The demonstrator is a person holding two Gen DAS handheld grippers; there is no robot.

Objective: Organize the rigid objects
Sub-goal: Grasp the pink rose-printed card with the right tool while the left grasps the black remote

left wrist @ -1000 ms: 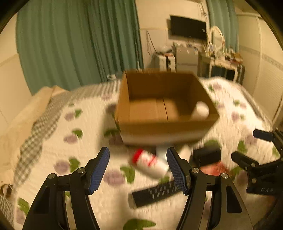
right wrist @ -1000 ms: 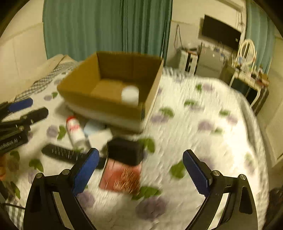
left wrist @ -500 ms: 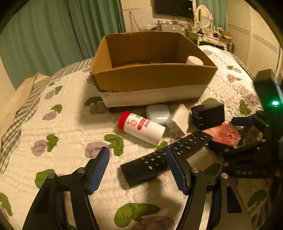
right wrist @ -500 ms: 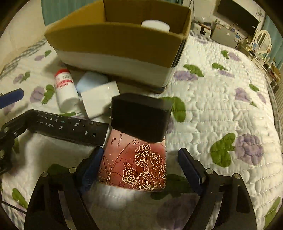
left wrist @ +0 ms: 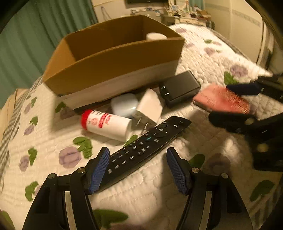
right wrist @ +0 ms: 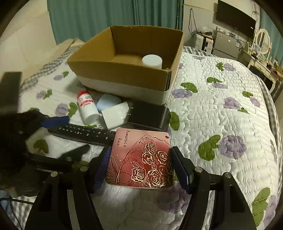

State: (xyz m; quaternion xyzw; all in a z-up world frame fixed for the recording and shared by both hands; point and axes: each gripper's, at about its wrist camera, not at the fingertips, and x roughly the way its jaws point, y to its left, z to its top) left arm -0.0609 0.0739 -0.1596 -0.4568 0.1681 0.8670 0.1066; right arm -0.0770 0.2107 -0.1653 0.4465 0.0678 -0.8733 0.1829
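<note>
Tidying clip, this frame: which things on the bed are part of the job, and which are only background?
Part of the job:
- cardboard box, white jar inside
- pink rose case, right gripper closing around it
- remote control, between the open left gripper pads
- red-capped bottle
- white charger
- pale blue case
- black box

Background:
- floral quilt
- green curtains
- wall TV

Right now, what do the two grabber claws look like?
Both are black plastic. The left gripper has two angled arms with silver screws and blue ridged pads on the fingertips. The right gripper looks the same: black arms, silver screws, blue textured pads.
</note>
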